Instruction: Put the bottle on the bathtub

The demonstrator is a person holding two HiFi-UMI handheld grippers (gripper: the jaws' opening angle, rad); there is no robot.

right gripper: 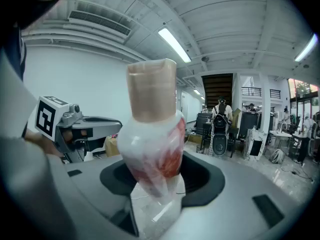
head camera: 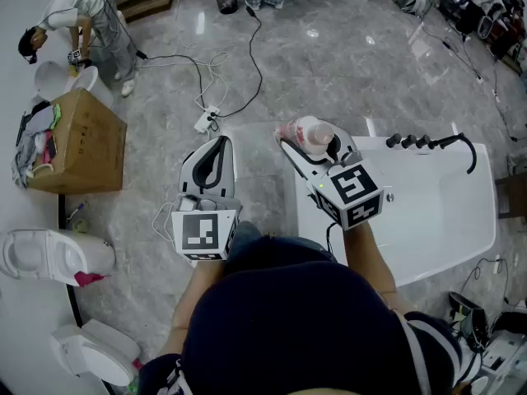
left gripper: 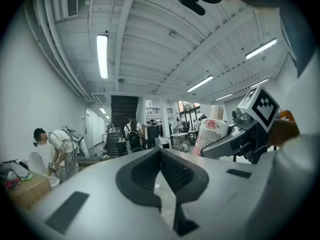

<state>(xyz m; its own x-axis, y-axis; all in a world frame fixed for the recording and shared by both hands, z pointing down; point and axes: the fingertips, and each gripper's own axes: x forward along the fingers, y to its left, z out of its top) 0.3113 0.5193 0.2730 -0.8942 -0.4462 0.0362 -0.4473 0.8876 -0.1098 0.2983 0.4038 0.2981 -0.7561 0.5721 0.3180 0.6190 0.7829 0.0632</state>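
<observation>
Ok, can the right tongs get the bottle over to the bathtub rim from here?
Probably yes: the right tongs, shut on the bottle, hang right by the bathtub's corner, with nothing visible in between.

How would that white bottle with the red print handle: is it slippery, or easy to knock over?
Likely stiff: the bottle shows no dent where the right gripper's jaws press it. Its glossy, curved sides look slippery, so it might slide in a loose grip. Being taller than wide, it could tip on the bathtub rim.
</observation>
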